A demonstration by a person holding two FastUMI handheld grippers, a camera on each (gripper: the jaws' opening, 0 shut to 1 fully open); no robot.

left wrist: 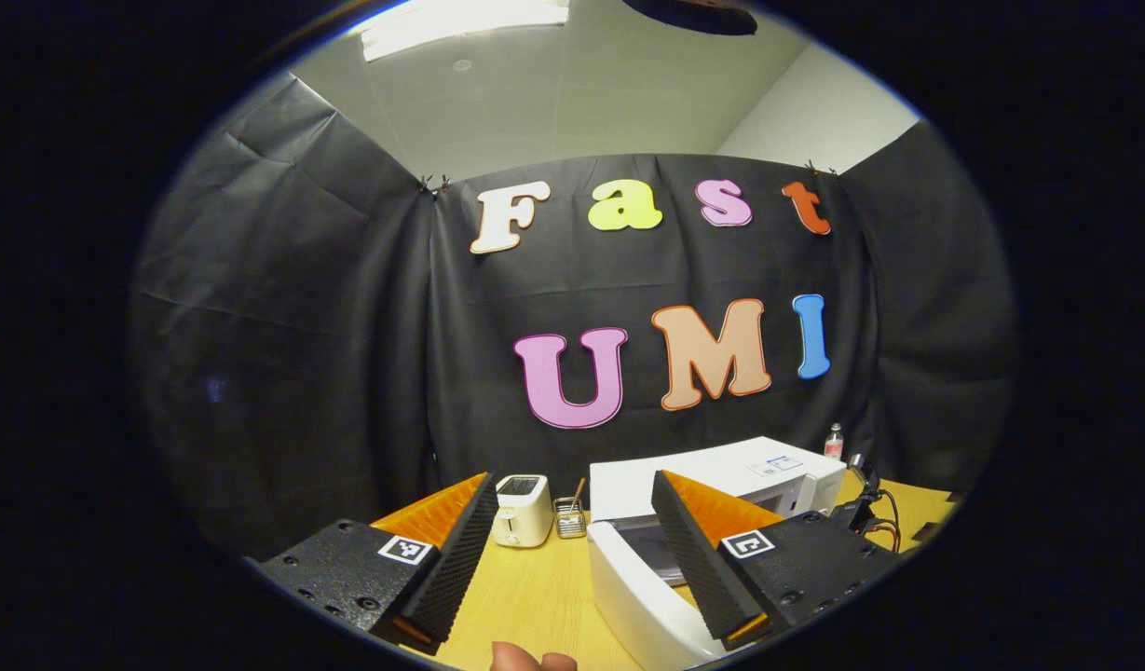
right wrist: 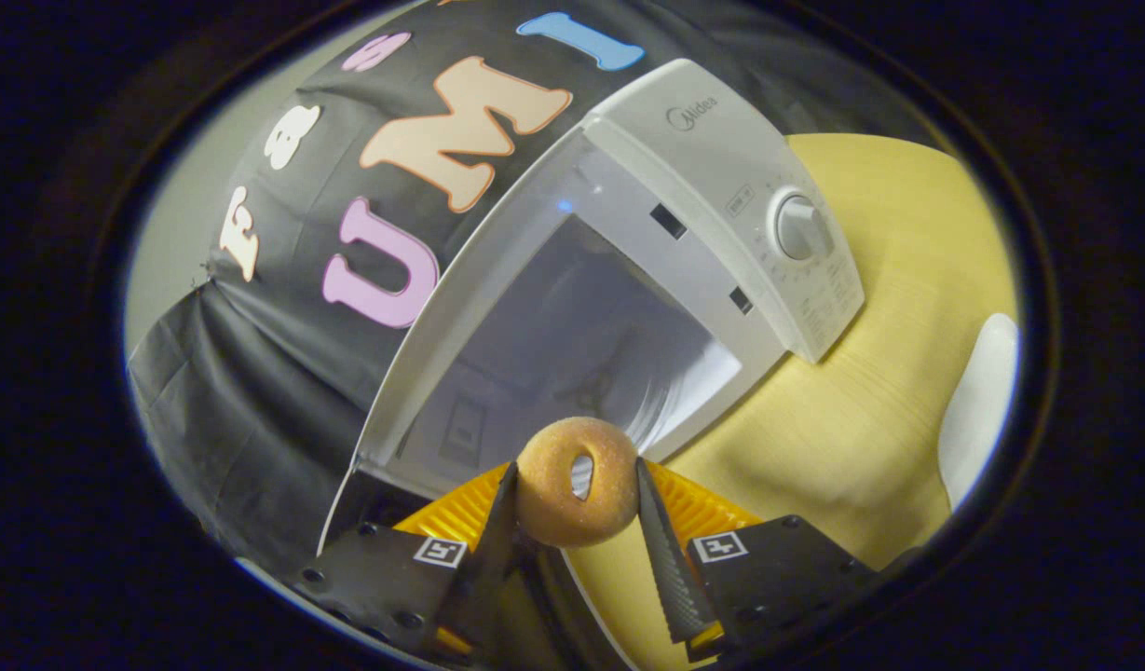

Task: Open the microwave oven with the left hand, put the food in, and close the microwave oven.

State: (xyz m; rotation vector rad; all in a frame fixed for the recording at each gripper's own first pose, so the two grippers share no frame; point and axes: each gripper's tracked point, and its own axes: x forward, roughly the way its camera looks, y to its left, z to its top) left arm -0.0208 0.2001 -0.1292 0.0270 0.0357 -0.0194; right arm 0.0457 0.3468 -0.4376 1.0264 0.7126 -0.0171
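A doughnut [right wrist: 577, 482] sits clamped between the fingers of the right gripper [right wrist: 574, 513], held up in front of the open microwave [right wrist: 721, 177], whose pale cavity [right wrist: 572, 345] gapes just beyond it. The ring stands upright, its hole facing the camera, both fingers pressing on its sides. The oven's control panel with a round dial [right wrist: 800, 226] lies to the right of the opening, and the yellow table [right wrist: 861, 419] spreads below.

In the left gripper view, the left gripper [left wrist: 572, 550] hangs wide open with nothing between its fingers, above the table [left wrist: 525, 596]. The microwave [left wrist: 712, 475] stands beyond it, its white door [left wrist: 642, 596] swung out toward the camera and passing beside the finger on the right. A small white toaster [left wrist: 523, 510] and a little wire holder [left wrist: 569, 518] stand left of the oven against the black cloth wall [left wrist: 283, 308]. A small bottle [left wrist: 834, 441] stands behind the oven. A fingertip [left wrist: 525, 658] shows at the bottom edge.
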